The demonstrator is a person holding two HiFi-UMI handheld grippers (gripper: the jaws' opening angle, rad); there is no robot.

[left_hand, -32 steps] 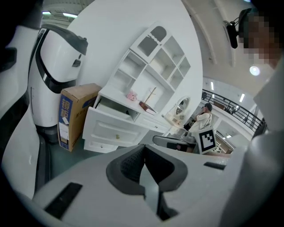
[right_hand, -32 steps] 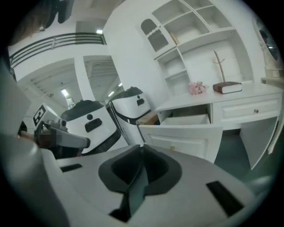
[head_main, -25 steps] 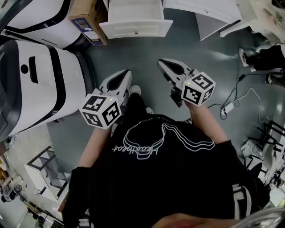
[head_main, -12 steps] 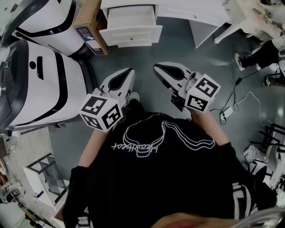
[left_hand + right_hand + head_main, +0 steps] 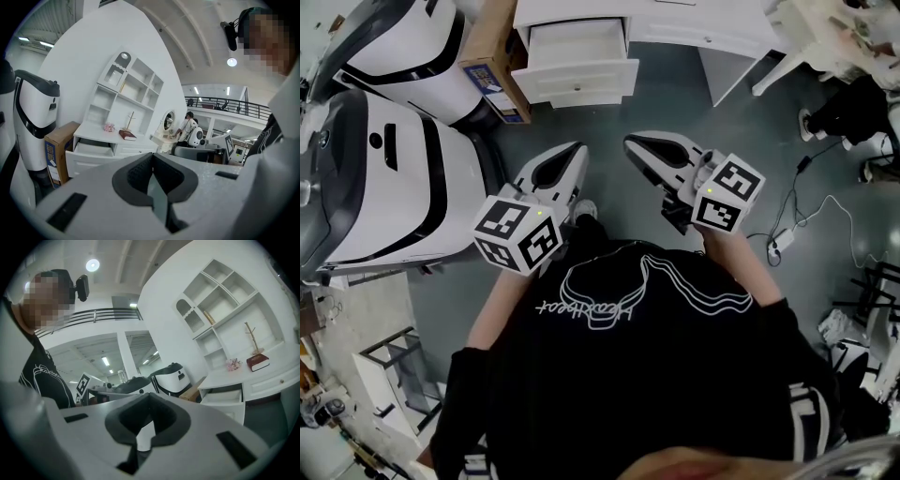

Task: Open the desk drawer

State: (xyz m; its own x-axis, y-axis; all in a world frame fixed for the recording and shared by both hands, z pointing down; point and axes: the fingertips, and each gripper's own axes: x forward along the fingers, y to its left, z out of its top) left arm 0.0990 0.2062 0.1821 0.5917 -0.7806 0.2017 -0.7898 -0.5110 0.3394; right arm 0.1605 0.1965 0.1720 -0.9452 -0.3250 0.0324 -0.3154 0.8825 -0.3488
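Note:
The white desk (image 5: 703,26) stands at the top of the head view, with its left drawer (image 5: 577,67) pulled out and its inside showing. That drawer (image 5: 91,152) also shows open in the left gripper view and, as the drawer (image 5: 225,401), in the right gripper view. My left gripper (image 5: 576,150) and right gripper (image 5: 630,142) hang side by side in front of my chest, well short of the drawer and over the grey floor. Both are shut, jaws together, with nothing in them. They point roughly level toward the desk.
Large white-and-black machines (image 5: 384,178) stand at the left, with a cardboard box (image 5: 492,58) beside the drawer. A cable and power strip (image 5: 783,234) lie on the floor at right. A white chair (image 5: 802,42) and a person's legs (image 5: 853,112) are at upper right.
Both grippers have risen slightly and drawn a little closer together. The head view has shifted, so more of the desk and drawer shows. The drawer stays pulled out.

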